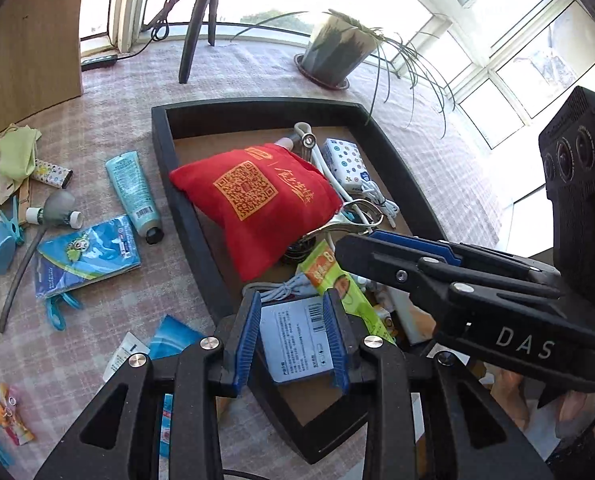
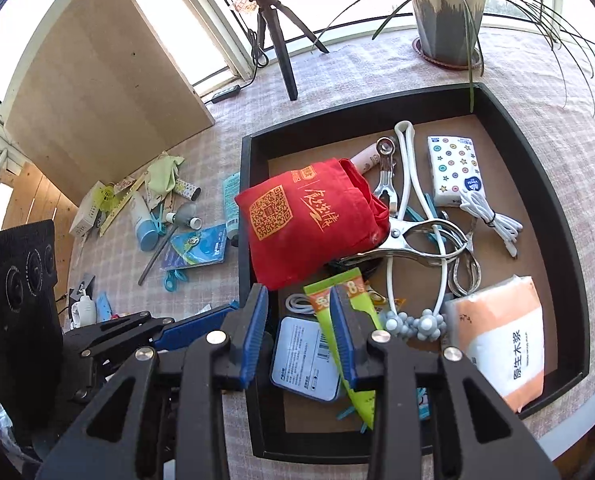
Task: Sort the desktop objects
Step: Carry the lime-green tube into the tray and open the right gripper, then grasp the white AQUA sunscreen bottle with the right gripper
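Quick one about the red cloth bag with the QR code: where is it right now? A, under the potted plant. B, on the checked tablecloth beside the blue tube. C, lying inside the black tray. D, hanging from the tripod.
C: the red cloth bag lies inside the black tray, partly over a metal clip, with the tray's rim around it.

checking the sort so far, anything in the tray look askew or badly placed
Yes. The red pouch leans on the black tray's left rim, one corner out over the tablecloth. It also covers the metal clamp's jaw end. The green packet lies slanted across the blue-edged card.
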The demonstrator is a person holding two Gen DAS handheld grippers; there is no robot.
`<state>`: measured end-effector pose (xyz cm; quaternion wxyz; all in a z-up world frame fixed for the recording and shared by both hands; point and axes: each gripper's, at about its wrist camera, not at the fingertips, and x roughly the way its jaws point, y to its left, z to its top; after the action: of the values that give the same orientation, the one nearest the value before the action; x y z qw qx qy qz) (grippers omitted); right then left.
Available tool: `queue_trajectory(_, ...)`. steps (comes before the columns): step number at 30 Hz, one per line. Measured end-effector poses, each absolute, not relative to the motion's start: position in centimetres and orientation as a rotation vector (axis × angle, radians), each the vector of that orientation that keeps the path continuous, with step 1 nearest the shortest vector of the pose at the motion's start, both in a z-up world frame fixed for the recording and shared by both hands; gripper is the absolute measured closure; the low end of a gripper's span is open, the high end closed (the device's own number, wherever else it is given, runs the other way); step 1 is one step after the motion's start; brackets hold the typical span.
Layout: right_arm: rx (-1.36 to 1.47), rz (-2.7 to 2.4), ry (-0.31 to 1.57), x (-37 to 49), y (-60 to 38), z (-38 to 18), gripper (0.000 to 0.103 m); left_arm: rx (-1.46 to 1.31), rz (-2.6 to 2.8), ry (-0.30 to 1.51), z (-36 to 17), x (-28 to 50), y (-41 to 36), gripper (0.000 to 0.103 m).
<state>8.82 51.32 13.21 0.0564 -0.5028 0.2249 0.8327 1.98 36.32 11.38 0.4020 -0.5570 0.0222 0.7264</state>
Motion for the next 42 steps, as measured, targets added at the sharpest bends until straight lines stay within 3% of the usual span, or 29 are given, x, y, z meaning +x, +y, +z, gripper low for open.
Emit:
queue_trajectory(5,-1.555,2.642,0.56,4.9,47.7,13.9,0.071,-1.484,2.035,-0.035,10.3,-2.3,30.1,0.071)
queue_trajectory(12,-1.743,2.793,0.332,-3.1,39.5,13.2,0.071,-1.693,2.278,-0.311,7.3,-5.9,16.7,0.064)
queue_trajectory(15,-1.852,2.848,0.189,-6.5,34.7,12.9,0.065,-1.795,2.336,-0.372,5.8,-6.3,11.8,0.062)
queue_trajectory(20,-2.082,2.818,0.179,-12.2,29.3,10.4,0.063,-1.899,2.352,-0.522,4.1,-6.3,6.7,0.062)
queue_trajectory(23,-2.139,2.754,0.187,-14.5,28.1,8.5,0.063,-1.839,2.347,-0.613,4.4,-6.9,6.4,0.062)
queue_trajectory(39,-2.246,2.611,0.25,-19.9,27.7,3.2,0.063,-1.737,2.194,-0.698,1.4,-14.0,14.8,0.061)
queue_trajectory(42,-2.284,2.591,0.346,-20.2,27.9,2.4,0.063,-1.714,2.197,-0.732,1.0,-14.7,15.1,0.061)
